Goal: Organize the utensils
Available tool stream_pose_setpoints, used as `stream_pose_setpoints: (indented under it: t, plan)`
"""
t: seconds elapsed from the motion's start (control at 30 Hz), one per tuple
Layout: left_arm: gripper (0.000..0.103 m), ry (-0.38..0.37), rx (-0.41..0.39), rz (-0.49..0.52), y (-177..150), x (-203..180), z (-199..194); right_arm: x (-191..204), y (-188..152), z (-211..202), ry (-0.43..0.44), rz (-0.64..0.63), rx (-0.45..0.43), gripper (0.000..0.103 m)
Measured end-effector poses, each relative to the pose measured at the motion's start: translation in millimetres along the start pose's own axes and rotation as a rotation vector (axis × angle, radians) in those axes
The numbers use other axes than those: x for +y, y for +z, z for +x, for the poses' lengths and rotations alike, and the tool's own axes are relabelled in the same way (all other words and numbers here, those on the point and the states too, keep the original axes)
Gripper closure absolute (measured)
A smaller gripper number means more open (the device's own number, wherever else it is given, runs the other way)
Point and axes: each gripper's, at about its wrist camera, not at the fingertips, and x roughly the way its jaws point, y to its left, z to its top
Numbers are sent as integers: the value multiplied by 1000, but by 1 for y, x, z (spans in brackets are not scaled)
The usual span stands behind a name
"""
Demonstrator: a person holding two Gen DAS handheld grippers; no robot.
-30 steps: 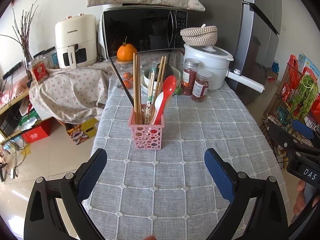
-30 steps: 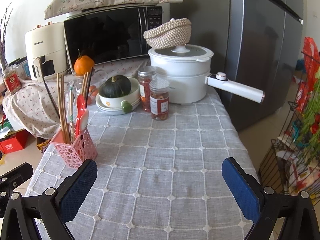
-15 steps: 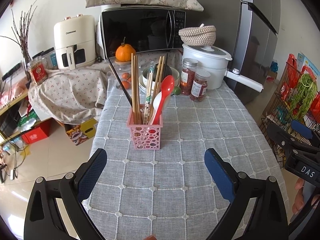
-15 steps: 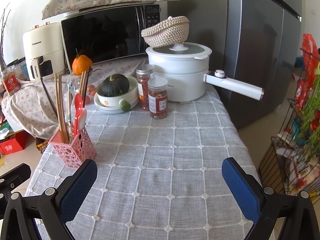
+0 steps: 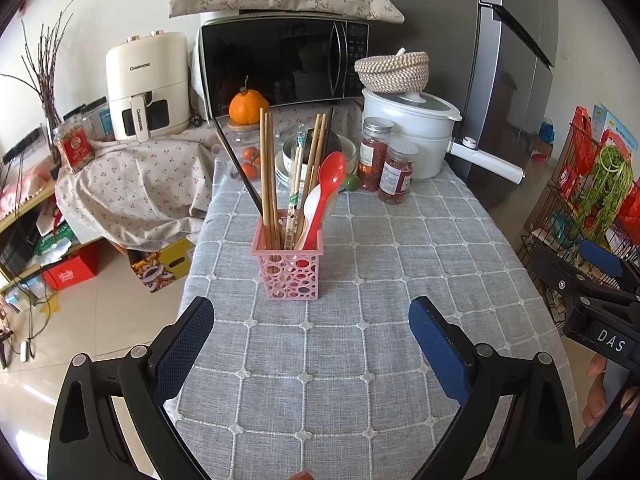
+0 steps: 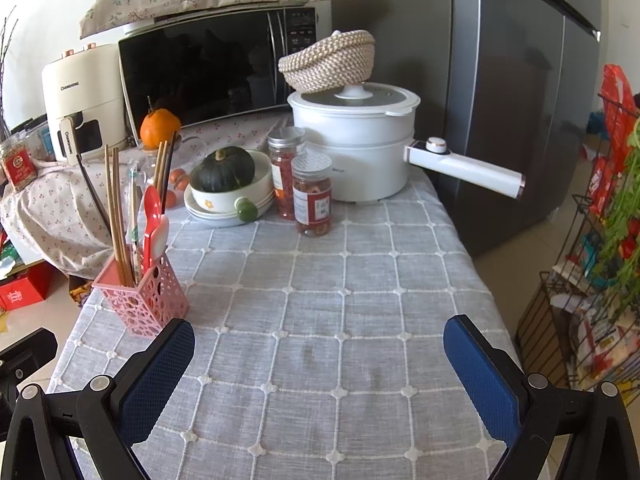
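A pink perforated utensil holder [image 5: 288,272] stands on the grey checked tablecloth [image 5: 360,340]. It holds several wooden chopsticks [image 5: 267,176], a red spoon [image 5: 326,192] and a white spoon [image 5: 314,208]. My left gripper [image 5: 312,344] is open and empty, just in front of the holder. The holder also shows in the right wrist view [image 6: 142,292], at the left. My right gripper [image 6: 320,364] is open and empty over bare cloth, to the right of the holder.
Behind the holder stand two spice jars [image 6: 312,200], a bowl with a dark green squash [image 6: 226,176], a white electric pot [image 6: 356,148] with a long handle, a microwave [image 5: 280,60] and an air fryer [image 5: 146,84]. A wire rack [image 5: 592,200] stands right of the table.
Both views have shifted slightly; the holder sits a little nearer to my left gripper. Both grippers stay open and empty.
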Motion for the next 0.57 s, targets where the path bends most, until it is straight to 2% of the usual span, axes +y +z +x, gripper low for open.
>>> stream_pose_setpoints:
  t: [0.57]
  plan:
    - [4,-12,19,-2,-4,1,13,-3,-5,9,-2,8,6,1]
